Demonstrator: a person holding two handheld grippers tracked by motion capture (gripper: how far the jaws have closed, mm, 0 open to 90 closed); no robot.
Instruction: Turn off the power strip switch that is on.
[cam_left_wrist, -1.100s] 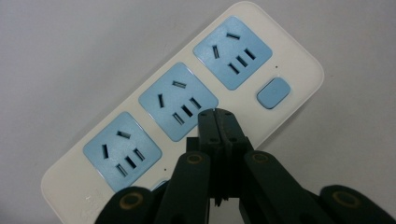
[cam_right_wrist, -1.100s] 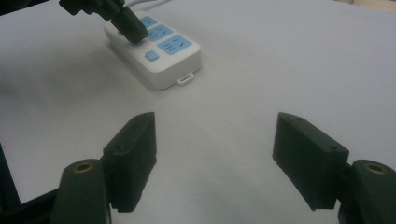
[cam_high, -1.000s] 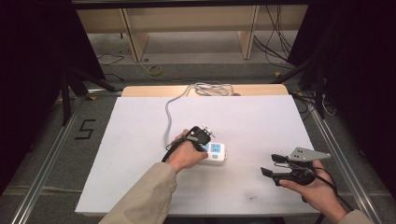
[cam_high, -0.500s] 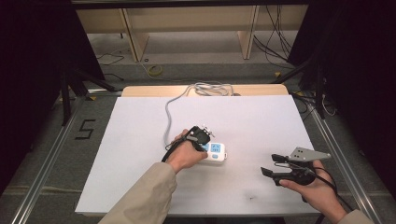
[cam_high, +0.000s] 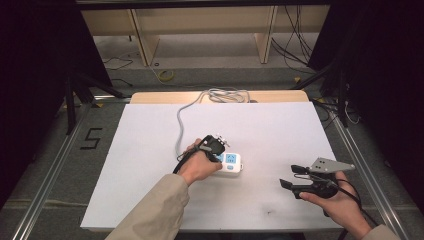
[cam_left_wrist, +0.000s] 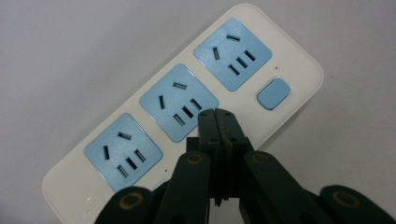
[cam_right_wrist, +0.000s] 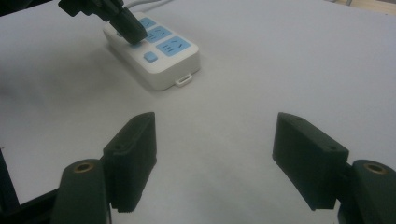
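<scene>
A white power strip (cam_high: 232, 162) with three blue sockets and a blue switch lies flat on the white table sheet (cam_high: 150, 150), near its middle. My left gripper (cam_high: 216, 148) sits over the strip's left half. In the left gripper view its jaws are pressed together, and the tips (cam_left_wrist: 217, 116) rest at the strip (cam_left_wrist: 180, 100) beside the middle socket, with nothing held between them. From the right gripper view, the left gripper (cam_right_wrist: 128, 25) touches the strip (cam_right_wrist: 159, 56) from above. My right gripper (cam_high: 290, 176) hovers at the right front, open and empty (cam_right_wrist: 215, 126), well apart from the strip.
The strip's grey cable (cam_high: 180, 125) runs to the back of the table and ends in a coil (cam_high: 225, 95) at the far edge. Metal rails border both sides of the table. A "5" mark (cam_high: 91, 138) lies on the floor at the left.
</scene>
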